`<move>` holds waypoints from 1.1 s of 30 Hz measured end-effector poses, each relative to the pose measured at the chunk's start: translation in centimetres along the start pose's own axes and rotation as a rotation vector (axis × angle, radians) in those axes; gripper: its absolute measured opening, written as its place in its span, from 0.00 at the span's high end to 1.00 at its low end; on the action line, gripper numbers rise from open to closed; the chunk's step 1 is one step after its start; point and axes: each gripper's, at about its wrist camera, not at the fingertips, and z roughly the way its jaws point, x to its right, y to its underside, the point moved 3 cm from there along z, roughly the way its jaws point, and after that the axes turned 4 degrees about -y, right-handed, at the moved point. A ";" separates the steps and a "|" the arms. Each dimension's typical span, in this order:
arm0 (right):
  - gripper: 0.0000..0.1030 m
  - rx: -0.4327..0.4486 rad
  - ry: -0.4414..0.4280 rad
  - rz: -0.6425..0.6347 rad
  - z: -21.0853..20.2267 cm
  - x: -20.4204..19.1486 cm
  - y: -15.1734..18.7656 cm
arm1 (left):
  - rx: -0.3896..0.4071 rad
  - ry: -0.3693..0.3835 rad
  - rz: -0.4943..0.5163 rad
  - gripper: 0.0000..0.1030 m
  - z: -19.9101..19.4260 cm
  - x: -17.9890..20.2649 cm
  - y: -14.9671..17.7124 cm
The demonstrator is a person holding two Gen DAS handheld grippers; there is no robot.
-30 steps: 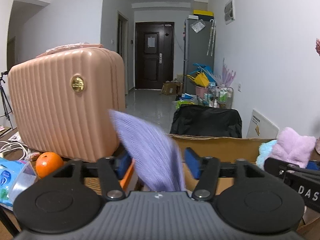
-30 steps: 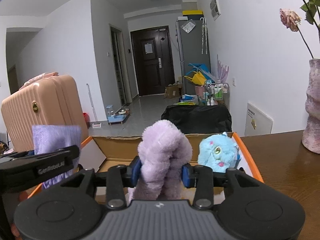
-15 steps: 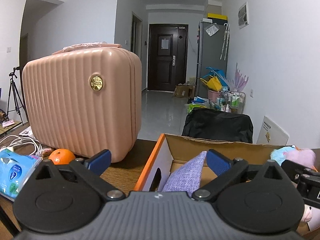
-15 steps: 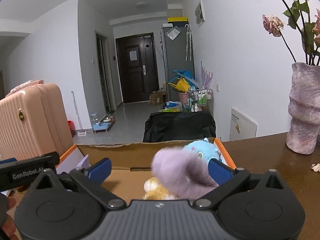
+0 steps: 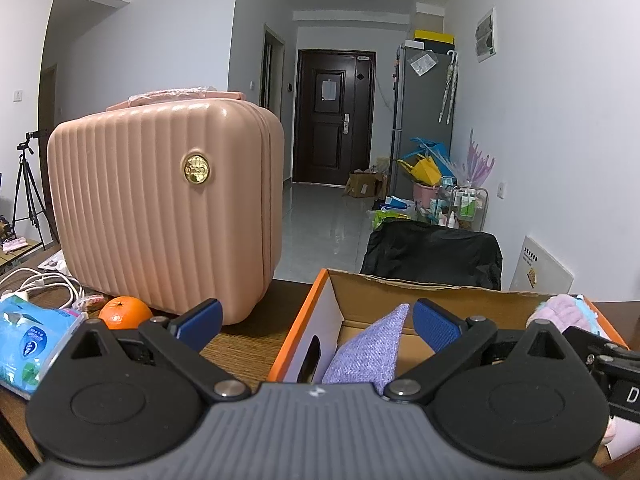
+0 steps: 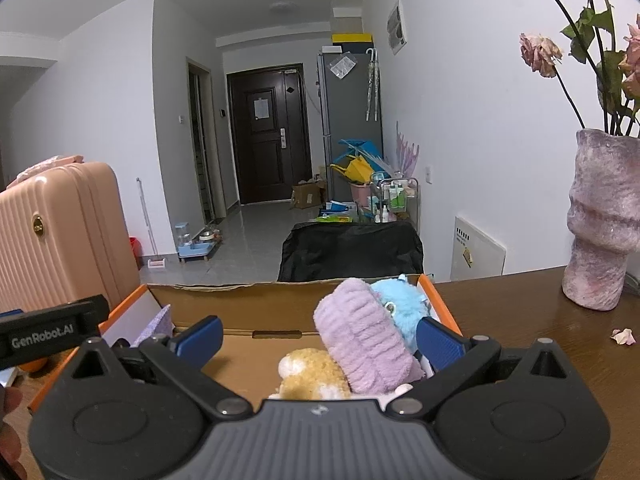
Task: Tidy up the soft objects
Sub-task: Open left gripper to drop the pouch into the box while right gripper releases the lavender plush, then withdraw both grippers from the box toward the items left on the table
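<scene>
An orange-rimmed cardboard box [image 5: 432,286] [image 6: 240,304] stands on the dark wooden table. A purple knitted cloth [image 5: 370,354] [image 6: 157,324] leans in its left end. My left gripper [image 5: 316,322] is open above it, pads apart and touching nothing. At the box's right end lie a fluffy lilac plush [image 6: 366,346] [image 5: 560,312], a light blue plush [image 6: 402,312] and a tan plush [image 6: 312,374]. My right gripper [image 6: 318,338] hangs open over them; the lilac plush rests free between its fingers.
A pink ribbed suitcase [image 5: 160,208] [image 6: 56,232] stands left of the box, with an orange [image 5: 125,312], a blue tissue pack [image 5: 30,340] and white cables [image 5: 44,284] beside it. A pink vase [image 6: 604,220] with wilted flowers and a fallen petal [image 6: 623,336] sit to the right.
Both grippers opened wide. The purple cloth dropped from the left one into the box's left end; the lilac plush fell from the right one onto the other plush toys.
</scene>
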 end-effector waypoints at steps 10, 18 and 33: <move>0.00 0.010 0.001 -0.032 -1.5 0.0 0.2 | 0.015 0.005 0.011 0.00 -1.6 -0.8 0.3; 0.00 0.018 0.007 -0.051 -3.2 0.6 0.7 | 0.021 0.006 0.023 0.00 -3.0 -1.4 0.8; 0.00 0.065 0.020 -0.054 -7.1 1.3 2.0 | 0.028 0.015 0.039 0.00 -6.4 -2.8 2.2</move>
